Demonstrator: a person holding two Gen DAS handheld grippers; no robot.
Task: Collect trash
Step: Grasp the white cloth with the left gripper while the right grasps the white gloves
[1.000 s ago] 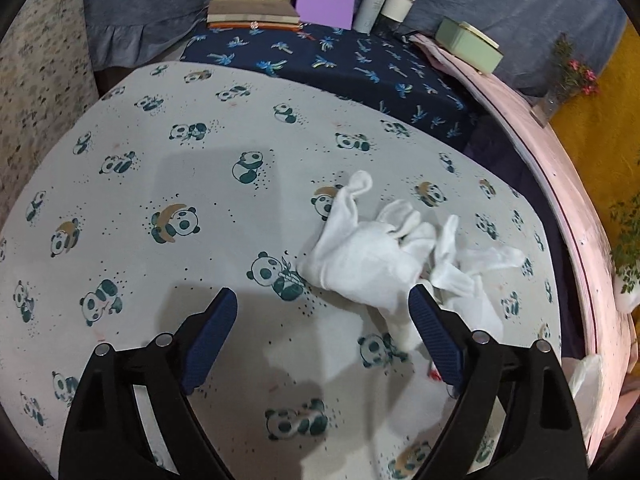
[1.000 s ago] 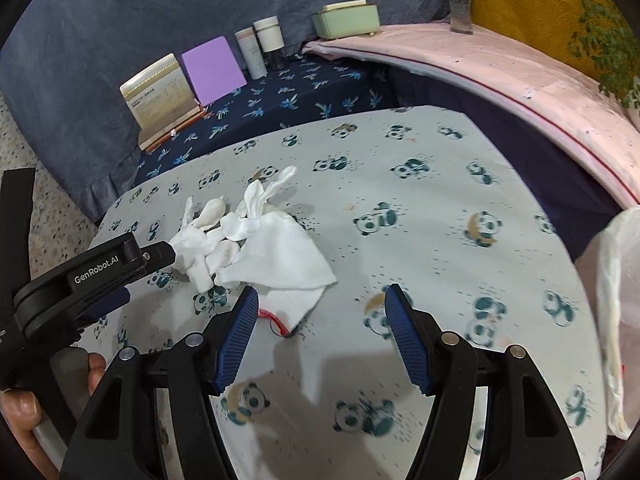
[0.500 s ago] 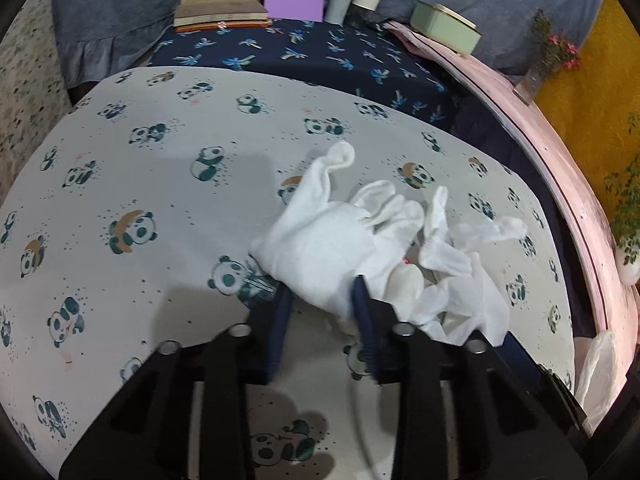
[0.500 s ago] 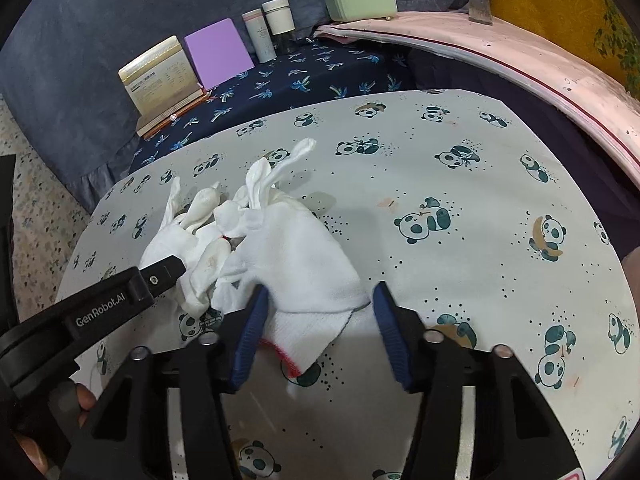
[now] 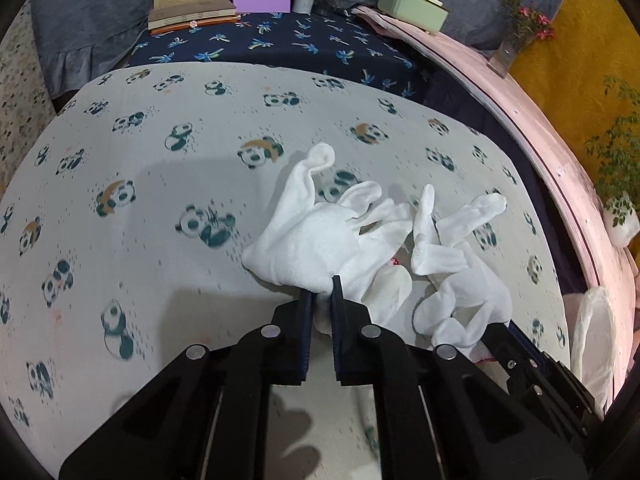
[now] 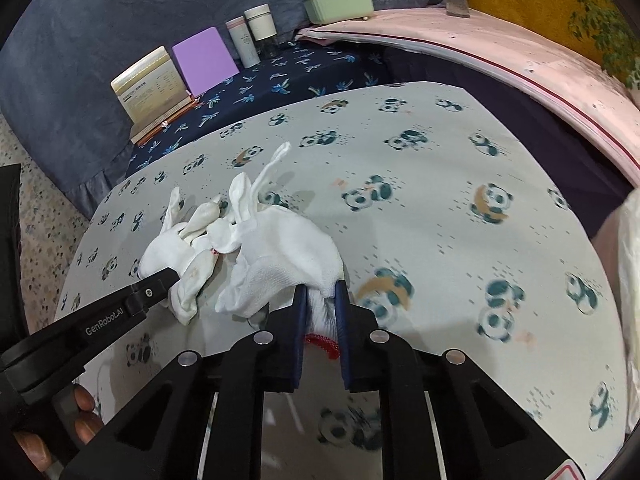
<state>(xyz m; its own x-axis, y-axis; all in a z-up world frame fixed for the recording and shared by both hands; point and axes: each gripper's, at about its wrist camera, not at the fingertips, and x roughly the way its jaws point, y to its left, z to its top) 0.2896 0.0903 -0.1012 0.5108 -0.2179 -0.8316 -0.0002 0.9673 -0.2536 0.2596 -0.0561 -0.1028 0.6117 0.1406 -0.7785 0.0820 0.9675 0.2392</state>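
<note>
Left gripper [image 5: 322, 300], lower centre of frame, is clamped on one white glove [image 5: 316, 236] at its cuff. Right gripper [image 6: 320, 300] is clamped on the second white glove [image 6: 288, 244]. Both gloves lie mid-frame on the panda-print cloth [image 6: 440, 208]

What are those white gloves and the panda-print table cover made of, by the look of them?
The white gloves look like thin knitted cotton: matte, limp and creased, with a visible mesh weave and a red stitched cuff edge. The panda-print cover looks like smooth printed fabric with little sheen, though a coated cloth cannot be ruled out. Each glove is pinched in the jaws of a gripper.
</note>
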